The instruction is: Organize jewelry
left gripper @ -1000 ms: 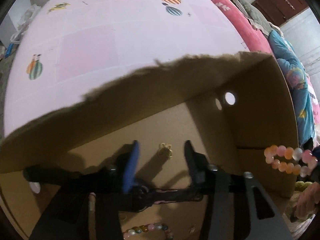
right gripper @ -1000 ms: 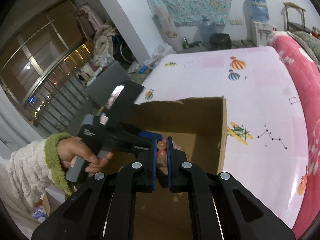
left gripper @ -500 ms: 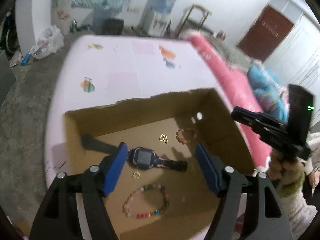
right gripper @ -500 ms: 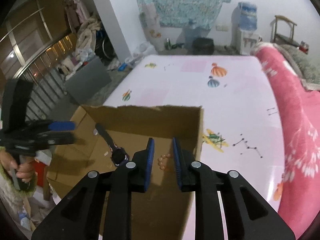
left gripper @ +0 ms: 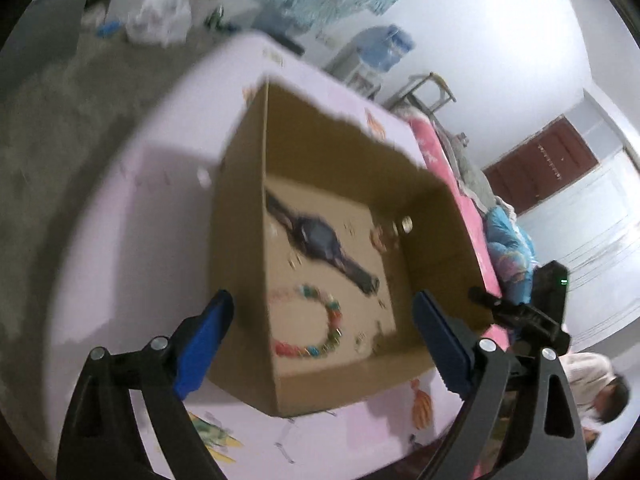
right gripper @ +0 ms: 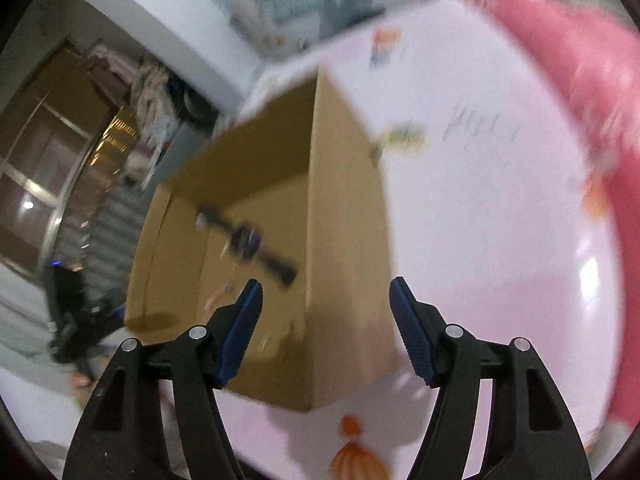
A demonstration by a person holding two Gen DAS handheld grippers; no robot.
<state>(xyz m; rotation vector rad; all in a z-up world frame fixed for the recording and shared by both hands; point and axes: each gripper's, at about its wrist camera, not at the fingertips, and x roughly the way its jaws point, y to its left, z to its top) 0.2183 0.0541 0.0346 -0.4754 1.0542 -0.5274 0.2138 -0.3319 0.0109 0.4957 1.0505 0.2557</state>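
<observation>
An open cardboard box [left gripper: 240, 240] stands on a pink table [left gripper: 132, 248]. Inside lie a dark watch [left gripper: 320, 240], a multicoloured bead bracelet [left gripper: 320, 336], a peach bead bracelet [left gripper: 380, 236] by the far wall and small gold pieces [left gripper: 294, 262]. My left gripper [left gripper: 324, 340] is open and empty, high above the box's near corner. My right gripper [right gripper: 324, 324] is open and empty, above the box's right wall [right gripper: 344, 240]; the watch [right gripper: 248, 240] shows blurred inside. The right gripper's body [left gripper: 532, 312] shows at the right of the left wrist view.
A pink bedspread [right gripper: 560, 60] runs along the table's far side. A person [left gripper: 600, 392] sits low at the right. A water dispenser [left gripper: 380, 52] and a dark red door [left gripper: 540, 168] stand by the far wall. Cartoon prints [right gripper: 352, 456] mark the tablecloth.
Both grippers have risen and pulled back out of the box, tilting. The right gripper let go of the peach bracelet, which now lies in the box, and its jaws opened wide.
</observation>
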